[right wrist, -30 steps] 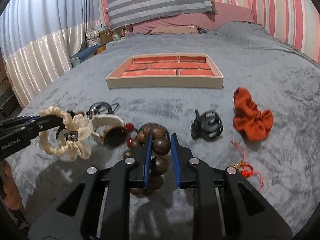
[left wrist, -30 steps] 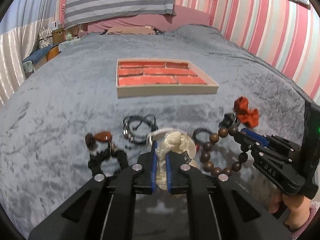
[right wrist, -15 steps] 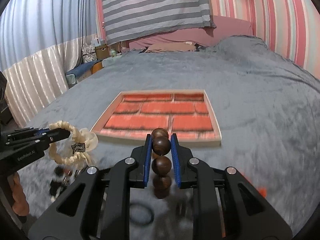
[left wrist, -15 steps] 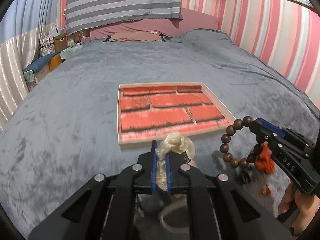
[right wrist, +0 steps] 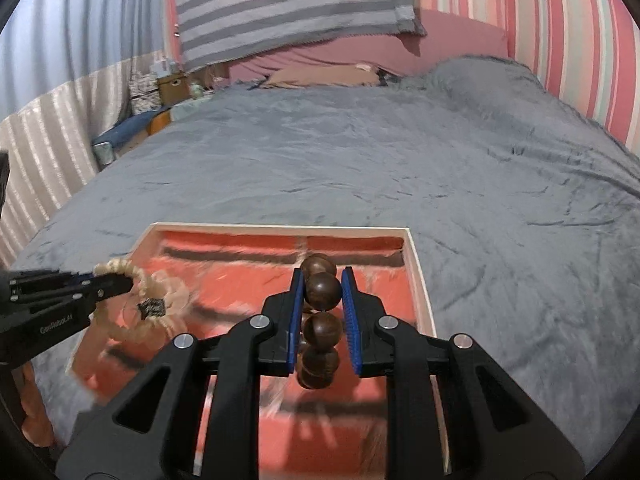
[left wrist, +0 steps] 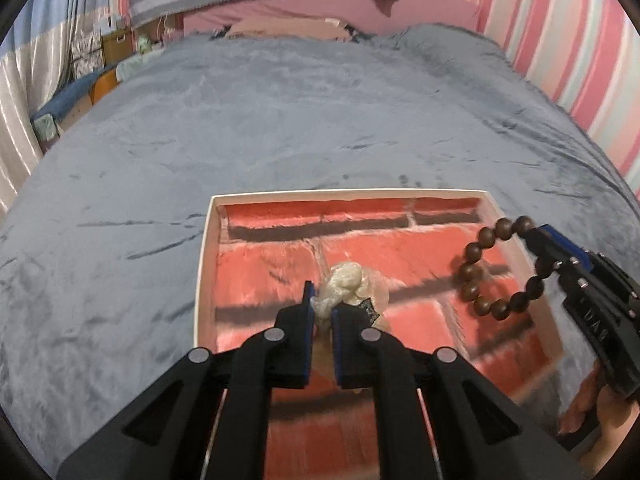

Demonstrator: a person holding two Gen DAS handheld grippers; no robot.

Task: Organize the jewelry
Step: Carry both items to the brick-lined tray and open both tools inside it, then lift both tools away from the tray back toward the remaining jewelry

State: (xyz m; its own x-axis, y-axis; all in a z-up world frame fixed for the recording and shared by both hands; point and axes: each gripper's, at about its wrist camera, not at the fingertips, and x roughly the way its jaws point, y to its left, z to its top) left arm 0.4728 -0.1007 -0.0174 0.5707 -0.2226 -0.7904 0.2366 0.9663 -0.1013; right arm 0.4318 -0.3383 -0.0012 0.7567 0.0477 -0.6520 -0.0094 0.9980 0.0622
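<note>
My left gripper (left wrist: pixel 321 304) is shut on a cream scrunchie (left wrist: pixel 346 282) and holds it above the left middle of the red-lined tray (left wrist: pixel 206 240). The scrunchie also shows in the right wrist view (right wrist: pixel 160 300). My right gripper (right wrist: pixel 320 292) is shut on a brown wooden bead bracelet (right wrist: pixel 322 290) and holds it above the right part of the tray (right wrist: pixel 416 264). The bracelet also shows in the left wrist view (left wrist: pixel 476 272), hanging from the right gripper (left wrist: pixel 540 240).
The tray lies on a grey velvet bedspread (left wrist: pixel 320 120). It has several red compartments split by pale ridges. Pink striped wall (right wrist: pixel 580 40) stands on the right, and a striped blanket (right wrist: pixel 288 4) hangs at the bed's head.
Both grippers have moved forward from the pile of jewelry to above the tray, each carrying its item. The loose jewelry has dropped out of view.
</note>
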